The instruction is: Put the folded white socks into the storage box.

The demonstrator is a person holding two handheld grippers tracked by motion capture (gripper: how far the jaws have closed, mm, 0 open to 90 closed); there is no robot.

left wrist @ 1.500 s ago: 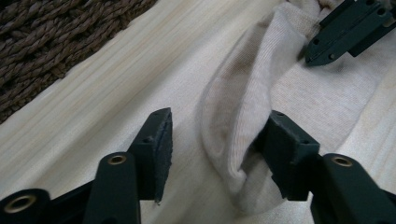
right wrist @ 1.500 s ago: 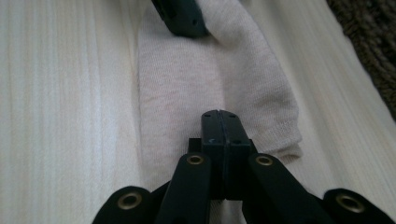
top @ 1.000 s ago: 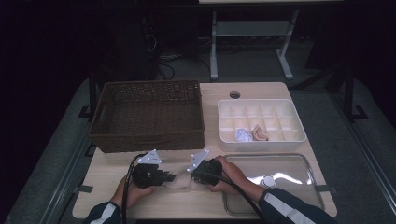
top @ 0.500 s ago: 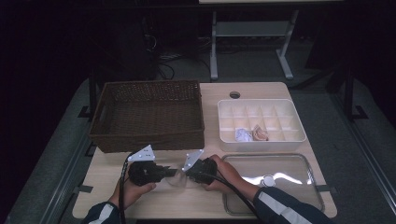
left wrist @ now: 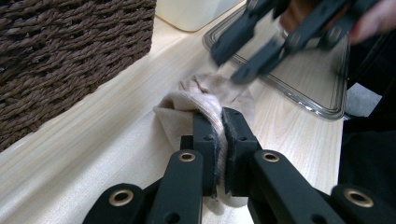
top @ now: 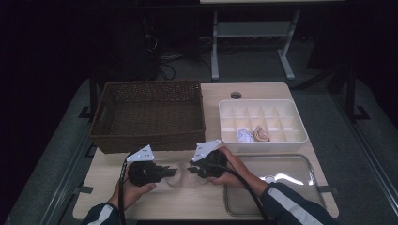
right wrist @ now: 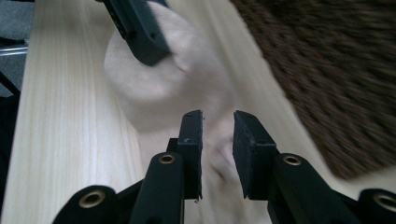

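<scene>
Beige sock (left wrist: 212, 100) clamped by left gripper (left wrist: 221, 135) on the table (top: 187, 201), in front of the wicker basket (top: 150, 115).

L jaws are pressed tight on the sock's edge. R gripper (right wrist: 218, 135): jaws have just been opening, now parted w/ a gap; sock is seen blurred beneath them, apparently not pinched. Metal tray (top: 291, 173) lies just beside, divided box (top: 263, 124) behind it.

High view: fixed overhead, far, facing forward and down over the surface (top: 155, 199). Both gripper views ride close, looking along their own fingers (left wrist: 205, 140); all three share the beige cloth (left wrist: 205, 95) between the fingertips.
</scene>
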